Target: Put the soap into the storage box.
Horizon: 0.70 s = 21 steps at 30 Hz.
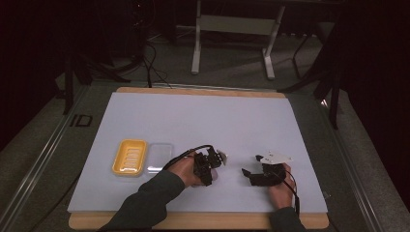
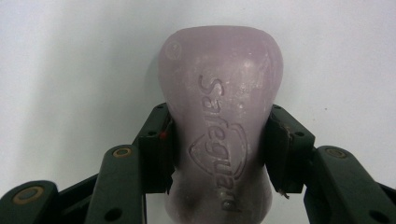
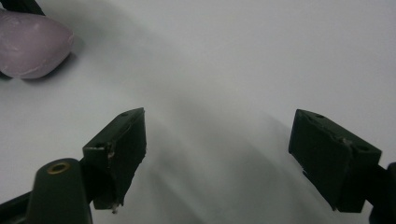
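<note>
A pale purple soap bar point(image 2: 219, 84) embossed with "Safeguard" lies on the white sheet, and my left gripper point(image 2: 222, 147) is shut on its narrow middle, one pad on each side. In the high view the left gripper point(image 1: 216, 159) sits near the front centre of the table, with the soap bar point(image 1: 223, 156) at its tip. My right gripper point(image 1: 249, 173) rests just to the right, pointing left. In its own view the right gripper point(image 3: 226, 149) is open with only bare sheet between its jaws, and the soap bar point(image 3: 32, 44) lies at the upper left.
A yellow soap dish point(image 1: 129, 157) and a clear lid point(image 1: 160, 157) lie side by side left of my left hand. The white sheet point(image 1: 203, 121) covers a wooden table. A table frame point(image 1: 232, 29) and cables stand on the floor beyond.
</note>
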### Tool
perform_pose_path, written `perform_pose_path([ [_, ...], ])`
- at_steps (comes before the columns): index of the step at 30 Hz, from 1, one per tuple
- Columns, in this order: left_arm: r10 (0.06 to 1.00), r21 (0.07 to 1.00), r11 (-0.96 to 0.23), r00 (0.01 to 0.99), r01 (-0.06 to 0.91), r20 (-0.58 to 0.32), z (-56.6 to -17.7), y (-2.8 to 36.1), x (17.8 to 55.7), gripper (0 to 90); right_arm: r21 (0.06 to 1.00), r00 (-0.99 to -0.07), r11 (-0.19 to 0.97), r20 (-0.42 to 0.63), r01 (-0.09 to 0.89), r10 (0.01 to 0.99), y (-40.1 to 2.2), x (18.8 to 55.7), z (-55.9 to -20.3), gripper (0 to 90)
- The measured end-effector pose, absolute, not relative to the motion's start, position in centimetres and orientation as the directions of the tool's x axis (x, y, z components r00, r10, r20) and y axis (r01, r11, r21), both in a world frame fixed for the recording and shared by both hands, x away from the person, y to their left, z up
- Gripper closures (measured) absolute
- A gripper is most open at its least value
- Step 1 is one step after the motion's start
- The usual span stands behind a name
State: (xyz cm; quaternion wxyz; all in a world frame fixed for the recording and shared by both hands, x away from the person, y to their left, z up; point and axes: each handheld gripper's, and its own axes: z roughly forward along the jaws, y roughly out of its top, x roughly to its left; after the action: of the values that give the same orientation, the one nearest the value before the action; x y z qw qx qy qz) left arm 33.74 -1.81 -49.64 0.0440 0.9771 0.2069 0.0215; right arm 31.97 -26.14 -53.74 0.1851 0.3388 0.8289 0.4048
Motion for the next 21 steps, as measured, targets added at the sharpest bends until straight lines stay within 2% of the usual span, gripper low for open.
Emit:
perform_pose_path([
  [21, 0.455, 0.098, -0.887, 0.890, 0.451, 0.023, -48.8, -0.1, 35.2, 49.9, 0.797, -0.702, 0.442, -0.031, 0.413, 0.712, -26.1, 32.0, -53.7, 18.7],
])
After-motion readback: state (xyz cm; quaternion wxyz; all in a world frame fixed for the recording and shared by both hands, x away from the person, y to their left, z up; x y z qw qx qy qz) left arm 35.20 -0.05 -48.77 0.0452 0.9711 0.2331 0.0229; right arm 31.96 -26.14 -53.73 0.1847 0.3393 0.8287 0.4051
